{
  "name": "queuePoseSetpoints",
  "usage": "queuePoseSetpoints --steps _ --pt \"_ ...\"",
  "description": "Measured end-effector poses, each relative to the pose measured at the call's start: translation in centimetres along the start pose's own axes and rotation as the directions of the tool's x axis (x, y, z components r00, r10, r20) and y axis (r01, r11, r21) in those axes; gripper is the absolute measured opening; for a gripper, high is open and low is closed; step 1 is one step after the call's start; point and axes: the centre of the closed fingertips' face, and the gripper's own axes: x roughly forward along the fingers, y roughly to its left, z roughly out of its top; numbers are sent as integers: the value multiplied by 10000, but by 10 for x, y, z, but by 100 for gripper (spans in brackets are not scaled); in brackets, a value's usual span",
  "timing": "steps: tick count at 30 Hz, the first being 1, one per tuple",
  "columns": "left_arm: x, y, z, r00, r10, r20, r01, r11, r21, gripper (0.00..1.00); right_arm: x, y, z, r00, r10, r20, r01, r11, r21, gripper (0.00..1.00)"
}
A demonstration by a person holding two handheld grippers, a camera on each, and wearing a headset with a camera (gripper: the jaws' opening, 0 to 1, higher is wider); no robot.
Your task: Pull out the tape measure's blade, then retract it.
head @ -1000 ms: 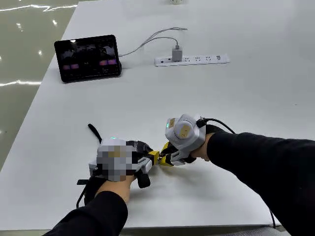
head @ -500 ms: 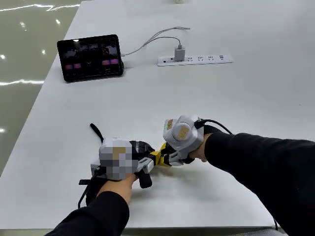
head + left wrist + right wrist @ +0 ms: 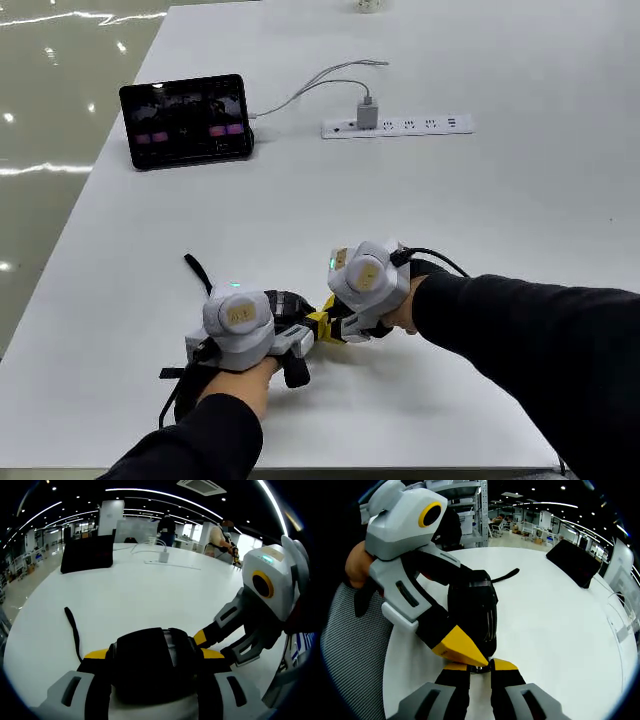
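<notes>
Tape measure (image 3: 288,303) sits low in the centre of the head view, its black case clamped between the jaws of the left gripper (image 3: 155,653). The right gripper (image 3: 480,667) has its jaws almost together, pinching the blade tip (image 3: 480,669) at the case's edge. A strap (image 3: 193,270) trails left across the white table (image 3: 450,220). A tablet (image 3: 187,120) is at upper left and a power strip (image 3: 400,126) at upper centre.

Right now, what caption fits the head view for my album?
Left claw grips a black tape measure; right claw pinches its end, on a white table.
</notes>
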Motion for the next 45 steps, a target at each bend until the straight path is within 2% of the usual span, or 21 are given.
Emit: queuePoseSetpoints --steps 3,9,18,22,26,29,30,32,33,34,35,36,37,39,40,42,45 --pt "0 0 0 10000 8 -85 -8 10000 74 66 0 1 1 9998 -132 -142 130 9998 -114 12" --pt "1 0 -1 9994 -7 -334 10 10000 90 66 -1 0 0 9993 -361 -35 361 9993 -43 14" --pt "-1 0 -3 9991 -224 -372 235 9993 293 65 -2 0 0 9987 -501 -123 503 9985 224 13" --pt "-1 2 -5 9981 -408 -456 411 9991 53 66 -6 -1 -1 9981 -604 -79 607 9974 396 14" --pt "-4 6 -5 9977 -505 -447 504 9987 -42 71 -16 -2 0 9972 -742 75 736 9953 636 15" --pt "-8 12 -3 9988 -367 -337 375 9990 245 83 -25 -2 -2 9957 -898 213 875 9919 916 15" --pt "-9 14 -4 9988 -346 -342 354 9991 241 89 -27 -3 -4 9951 -965 203 941 9907 980 15" --pt "-11 18 -7 9983 -373 -448 375 9993 28 95 -33 -4 -8 9936 -1102 243 1069 9882 1097 15" --pt "-11 17 -8 9976 -510 -473 509 9987 -28 99 -37 -4 -9 9923 -1202 292 1160 9861 1188 15" --pt "-12 11 -4 9948 -985 -265 988 9951 97 99 -42 -4 -11 9900 -1358 388 1292 9816 1403 15" --pt "-13 6 0 9919 -1272 14 1271 9916 234 99 -45 -4 -13 9883 -1450 479 1359 9782 1569 16" --pt "-16 3 3 9897 -1428 125 1422 9890 396 99 -49 -4 -16 9871 -1507 538 1396 9755 1700 16" --pt "-19 2 2 9888 -1489 -38 1488 9863 706 99 -55 -3 -20 9860 -1568 571 1442 9729 1810 16" --pt "-22 2 0 9888 -1440 -399 1465 9868 693 99 -65 -1 -28 9826 -1758 607 1604 9663 2012 16" --pt "-22 2 1 9877 -1508 -417 1533 9859 674 99 -69 -1 -31 9814 -1824 599 1659 9627 2139 17" --pt "-23 -1 4 9809 -1931 -241 1937 9807 281 99 -78 1 -37 9775 -1988 700 1764 9534 2448 17" --pt "-26 0 5 9768 -2114 -357 2126 9765 361 99 -89 3 -46 9733 -2184 710 1929 9453 2631 19"
